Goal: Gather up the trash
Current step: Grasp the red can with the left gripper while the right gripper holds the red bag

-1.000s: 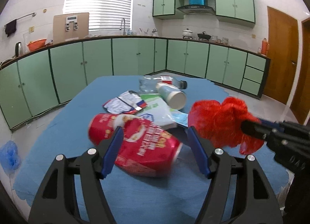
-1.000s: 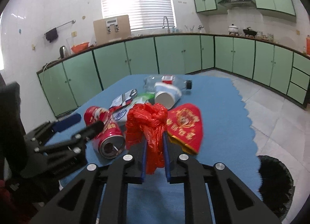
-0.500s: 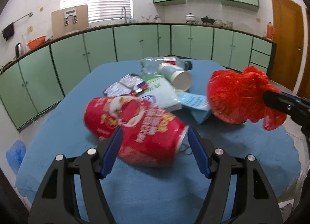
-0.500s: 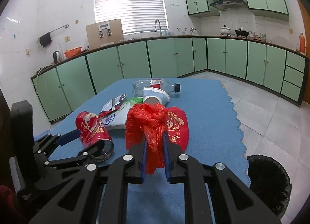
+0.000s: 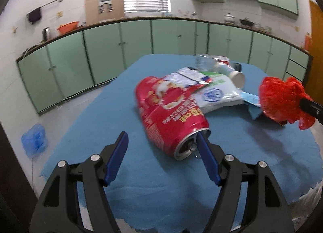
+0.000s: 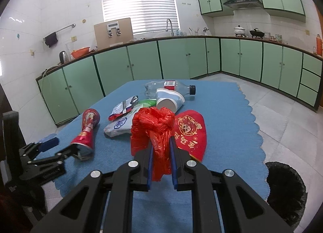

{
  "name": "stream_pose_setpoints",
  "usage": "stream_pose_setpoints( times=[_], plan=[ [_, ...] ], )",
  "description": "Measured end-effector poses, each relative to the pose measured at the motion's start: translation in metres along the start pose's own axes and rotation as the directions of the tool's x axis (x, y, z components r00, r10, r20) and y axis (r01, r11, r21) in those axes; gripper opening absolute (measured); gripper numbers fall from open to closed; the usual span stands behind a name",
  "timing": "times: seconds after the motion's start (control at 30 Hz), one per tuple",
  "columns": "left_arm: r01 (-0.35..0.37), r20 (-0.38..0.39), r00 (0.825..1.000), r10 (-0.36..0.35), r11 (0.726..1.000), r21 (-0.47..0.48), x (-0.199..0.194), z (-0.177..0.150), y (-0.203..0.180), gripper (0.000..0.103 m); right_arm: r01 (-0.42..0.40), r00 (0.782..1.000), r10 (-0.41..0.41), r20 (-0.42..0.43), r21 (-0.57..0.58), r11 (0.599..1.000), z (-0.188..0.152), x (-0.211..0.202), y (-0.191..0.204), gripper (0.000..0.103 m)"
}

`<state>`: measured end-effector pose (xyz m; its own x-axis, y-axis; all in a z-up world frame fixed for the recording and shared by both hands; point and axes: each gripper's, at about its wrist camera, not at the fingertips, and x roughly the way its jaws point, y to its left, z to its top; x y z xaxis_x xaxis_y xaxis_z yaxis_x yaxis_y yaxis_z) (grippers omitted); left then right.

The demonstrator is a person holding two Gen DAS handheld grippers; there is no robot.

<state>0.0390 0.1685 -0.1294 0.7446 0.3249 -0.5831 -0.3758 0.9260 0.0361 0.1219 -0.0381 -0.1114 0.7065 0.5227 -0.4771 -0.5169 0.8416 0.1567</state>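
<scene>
My right gripper (image 6: 160,142) is shut on a crumpled red plastic bag (image 6: 152,125), held above the blue table mat (image 6: 222,112); the bag also shows at the right of the left wrist view (image 5: 280,99). My left gripper (image 5: 161,140) is open. A red drink can (image 5: 169,112) lies on its side on the mat, its open end touching my right fingertip (image 5: 201,142). The can also shows in the right wrist view (image 6: 86,132).
A white packet (image 6: 119,124), a foil wrapper (image 6: 123,108), a paper cup (image 6: 169,99), a clear bottle (image 6: 169,87) and a red pouch (image 6: 191,132) lie on the mat. A black bin (image 6: 286,190) stands on the floor at the right. Green cabinets line the walls.
The red can has slipped from between my left fingers to the right one, and the left gripper has swung left. The right gripper has risen and drawn back with the bag.
</scene>
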Motion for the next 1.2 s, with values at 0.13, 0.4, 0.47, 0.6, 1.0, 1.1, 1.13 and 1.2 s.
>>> stream_pose_setpoints(
  times=[0.13,0.4,0.47,0.6,1.0,1.1,1.13,1.2],
  plan=[
    [0.036,0.031,0.999,-0.036,0.999,-0.019,-0.011,0.006,-0.001,0.069,-0.007,1.000,0.007,-0.004,-0.003,1.000,0.000,0.001,0.004,0.015],
    [0.052,0.053,0.997,-0.053,0.998,0.020,0.006,0.017,-0.031,0.073,0.004,1.000,-0.004,0.004,-0.002,1.000,0.001,-0.003,0.001,0.015],
    [0.019,0.057,0.998,-0.020,1.000,0.012,0.015,0.022,-0.032,0.073,0.004,1.000,-0.004,0.004,-0.001,1.000,0.001,-0.002,0.001,0.015],
    [-0.017,0.048,0.999,0.018,1.000,-0.008,0.030,0.030,-0.030,0.073,0.000,1.000,0.000,-0.004,0.004,1.000,0.001,0.000,0.001,0.015],
    [-0.064,-0.039,0.997,0.061,0.995,-0.071,0.055,0.029,-0.013,0.068,-0.004,1.000,0.004,-0.014,0.014,1.000,0.002,0.007,-0.002,0.015],
    [-0.069,-0.054,0.997,0.064,0.993,-0.098,0.055,0.029,0.001,0.060,-0.008,1.000,0.008,-0.016,0.011,1.000,0.002,0.009,-0.001,0.015],
    [-0.073,-0.059,0.996,0.067,0.991,-0.111,0.054,0.029,0.006,0.059,-0.009,1.000,0.009,-0.016,0.010,1.000,0.003,0.009,-0.001,0.015],
    [-0.079,-0.063,0.995,0.072,0.988,-0.135,0.052,0.030,0.013,0.057,-0.010,1.000,0.010,-0.016,0.012,1.000,0.003,0.009,-0.001,0.015]
  ],
)
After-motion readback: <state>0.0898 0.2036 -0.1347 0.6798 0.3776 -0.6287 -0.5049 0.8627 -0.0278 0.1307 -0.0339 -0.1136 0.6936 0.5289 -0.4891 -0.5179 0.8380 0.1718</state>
